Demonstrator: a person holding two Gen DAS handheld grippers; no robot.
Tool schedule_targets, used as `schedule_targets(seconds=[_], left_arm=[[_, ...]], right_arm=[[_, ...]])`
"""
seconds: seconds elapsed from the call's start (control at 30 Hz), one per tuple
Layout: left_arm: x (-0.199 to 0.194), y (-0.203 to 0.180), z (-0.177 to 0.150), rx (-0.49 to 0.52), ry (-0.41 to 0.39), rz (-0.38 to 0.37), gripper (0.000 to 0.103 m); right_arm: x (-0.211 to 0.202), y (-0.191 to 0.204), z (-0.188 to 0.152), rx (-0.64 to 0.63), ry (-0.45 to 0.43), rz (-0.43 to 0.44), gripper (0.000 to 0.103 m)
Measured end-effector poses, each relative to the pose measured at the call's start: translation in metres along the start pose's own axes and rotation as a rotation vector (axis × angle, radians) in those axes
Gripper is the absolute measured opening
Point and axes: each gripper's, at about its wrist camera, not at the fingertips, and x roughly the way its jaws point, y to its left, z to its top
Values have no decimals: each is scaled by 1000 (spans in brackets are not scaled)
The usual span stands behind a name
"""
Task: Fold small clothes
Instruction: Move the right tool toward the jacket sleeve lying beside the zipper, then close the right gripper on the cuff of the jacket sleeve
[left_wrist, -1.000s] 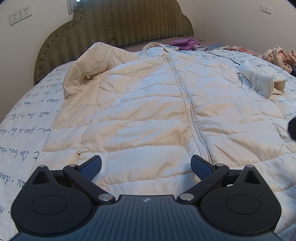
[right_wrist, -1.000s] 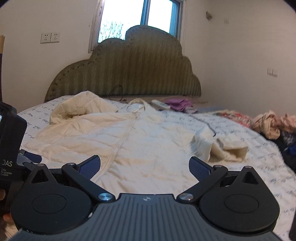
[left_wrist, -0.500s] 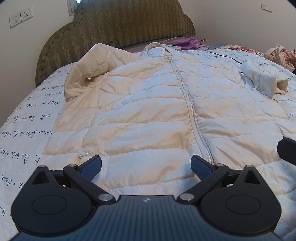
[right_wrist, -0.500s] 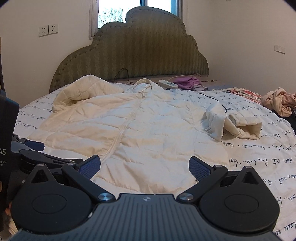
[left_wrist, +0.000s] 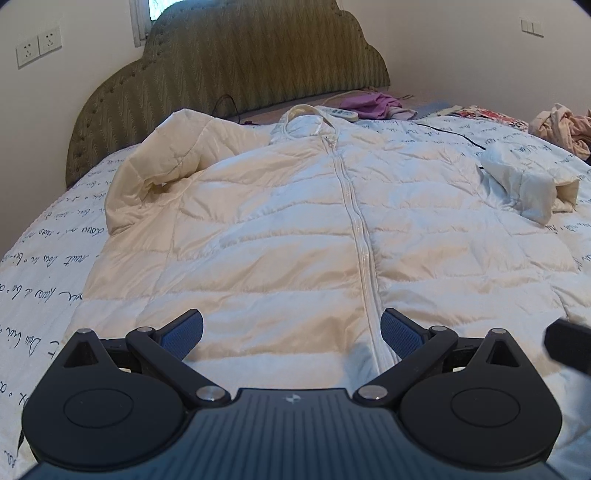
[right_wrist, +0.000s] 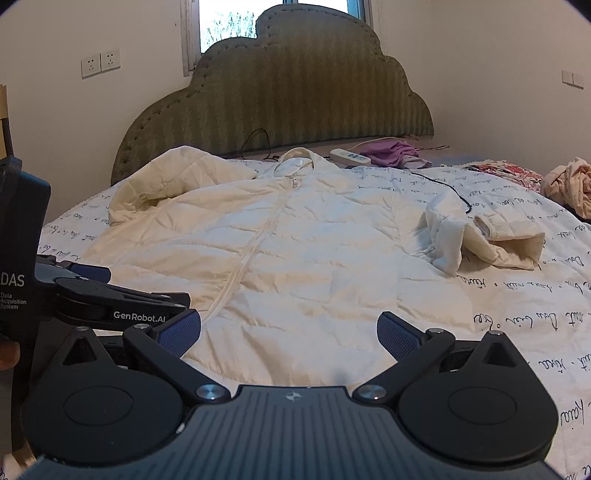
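A cream quilted zip-up puffer jacket (left_wrist: 295, 229) lies front-up across the bed with the script-printed white sheet (left_wrist: 44, 258), filling mid-frame. The left tool (left_wrist: 291, 334) and right tool (right_wrist: 289, 332) hover over its hem, blue pads spread apart, gripping nothing. The jacket's hem is hidden behind both tool bodies; the right sleeve (right_wrist: 484, 240) is crumpled at right.

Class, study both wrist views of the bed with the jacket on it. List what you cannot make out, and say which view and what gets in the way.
- Jacket hem: both views, hidden behind the gripper bodies.
- Bedsheet writing: both views, too small and warped to read.
- Right gripper: left wrist view, blurred and cut by the right edge.
- Clothes pile: right wrist view, cut by the edge; the pieces cannot be told apart.
- Scene through the window: right wrist view, overexposed.
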Motion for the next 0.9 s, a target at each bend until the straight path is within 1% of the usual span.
schedule_targets(seconds=[0.1, 0.17, 0.23, 0.3, 0.33, 0.4, 0.5, 0.57, 0.63, 0.77, 0.9], left_arm=[[10, -6, -4, 4, -7, 5, 103], [19, -10, -9, 28, 16, 0, 103], [26, -12, -15, 36, 18, 1, 103], [28, -12, -19, 26, 4, -1, 103], [29, -12, -20, 22, -2, -1, 103], [30, -13, -24, 18, -11, 2, 103], [32, -16, -28, 27, -27, 13, 103], [32, -17, -29, 35, -33, 19, 103], [32, -16, -29, 33, -37, 17, 103], [33, -14, -30, 22, -36, 5, 103], [34, -12, -30, 15, -36, -4, 103]], right_arm=[[3, -22, 5, 21, -19, -28, 103], [7, -46, 9, 67, -40, -32, 103], [13, -79, 12, 136, -64, -61, 103], [23, -111, 16, 173, -80, -148, 103], [29, -125, 19, 172, -85, -203, 101], [40, -146, 24, 146, -87, -293, 98], [59, -170, 26, 78, -78, -378, 97], [73, -178, 27, 9, -74, -421, 97], [88, -180, 29, -110, -86, -496, 95], [123, -183, 31, -425, -93, -704, 96], [165, -189, 24, -746, -17, -810, 95]])
